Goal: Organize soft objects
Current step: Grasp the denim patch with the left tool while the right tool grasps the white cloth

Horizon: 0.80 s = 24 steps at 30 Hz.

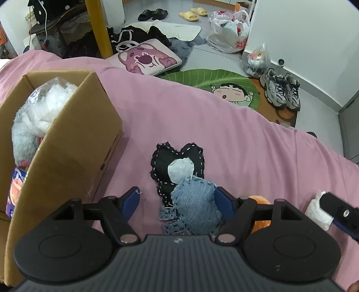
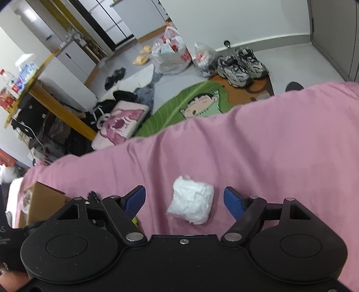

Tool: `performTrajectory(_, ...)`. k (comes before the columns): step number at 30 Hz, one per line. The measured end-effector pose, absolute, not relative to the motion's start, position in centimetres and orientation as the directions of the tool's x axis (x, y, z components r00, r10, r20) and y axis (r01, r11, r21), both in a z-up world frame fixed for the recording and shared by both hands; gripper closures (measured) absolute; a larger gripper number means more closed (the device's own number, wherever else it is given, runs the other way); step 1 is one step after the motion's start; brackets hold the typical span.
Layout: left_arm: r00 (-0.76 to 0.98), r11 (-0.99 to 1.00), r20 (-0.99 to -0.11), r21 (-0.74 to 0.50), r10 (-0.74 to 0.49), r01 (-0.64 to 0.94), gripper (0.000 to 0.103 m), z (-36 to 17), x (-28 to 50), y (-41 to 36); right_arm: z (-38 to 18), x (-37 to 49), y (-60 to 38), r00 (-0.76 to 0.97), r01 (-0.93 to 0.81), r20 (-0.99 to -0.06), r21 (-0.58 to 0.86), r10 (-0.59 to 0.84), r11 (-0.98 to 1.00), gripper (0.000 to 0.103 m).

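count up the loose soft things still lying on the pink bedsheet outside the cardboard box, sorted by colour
Black: 1, black heart cushion
Blue: 1, denim heart cushion
White: 1, white wad
Orange: 1, orange item, mostly hidden
Total: 4

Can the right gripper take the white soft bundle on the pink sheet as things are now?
Probably yes. The right gripper is open, and the white bundle lies on the pink sheet between its two blue fingers, with nothing covering it. Closing the jaws should catch it.

floor clutter — grey sneakers [image 1: 281, 91], leaf rug [image 1: 211, 78], yellow slippers [image 1: 193, 14].
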<state>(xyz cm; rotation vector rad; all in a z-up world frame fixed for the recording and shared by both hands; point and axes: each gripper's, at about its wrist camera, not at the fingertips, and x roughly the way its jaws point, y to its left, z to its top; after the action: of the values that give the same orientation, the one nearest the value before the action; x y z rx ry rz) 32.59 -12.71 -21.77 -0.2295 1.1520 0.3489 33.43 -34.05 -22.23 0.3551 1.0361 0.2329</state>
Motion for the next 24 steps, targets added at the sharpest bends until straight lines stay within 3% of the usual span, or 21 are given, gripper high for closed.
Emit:
performTrajectory(7,0.331,0.911,-0.936,-0.027,0.122,-0.412,0.029,-22.5,32.5,-11.9,-22.4,33.8,-32.8,0.489,-0.041,-0.804,0.366,0.338,0.930,0.029)
performTrajectory(10,0.314,0.903,-0.943,-0.033,0.114,-0.429,0.030,-22.4,31.7,-11.4,-22.6,33.6,-32.5,0.486,-0.050,-0.816,0.330,0.312,0.943,0.043)
performTrajectory(12,0.300,0.898,-0.949,-0.049,0.094,-0.437,0.030,-22.6,31.0,-11.0,-22.7,33.6,-32.8,0.487,-0.041,-0.819,0.327,0.304,0.944,0.061)
performTrajectory(14,0.298,0.898,-0.952,-0.067,0.073,-0.435,0.032,-22.6,30.3,-10.8,-22.7,33.4,-33.2,0.490,-0.029,-0.814,0.343,0.312,0.939,0.063)
performTrajectory(17,0.311,0.897,-0.950,-0.103,0.040,-0.430,0.049,-22.6,29.4,-10.6,-22.4,33.0,-33.2,0.496,-0.034,-0.808,0.348,0.318,0.937,0.064)
performTrajectory(19,0.320,0.896,-0.947,-0.128,0.016,-0.425,0.072,-22.5,29.1,-10.7,-22.2,32.7,-33.1,0.499,-0.035,-0.801,0.362,0.330,0.932,0.064)
performTrajectory(24,0.355,0.891,-0.935,-0.154,0.008,-0.426,0.078,-21.7,28.0,-10.5,-21.3,31.5,-31.8,0.504,-0.062,-0.794,0.361,0.341,0.931,0.064)
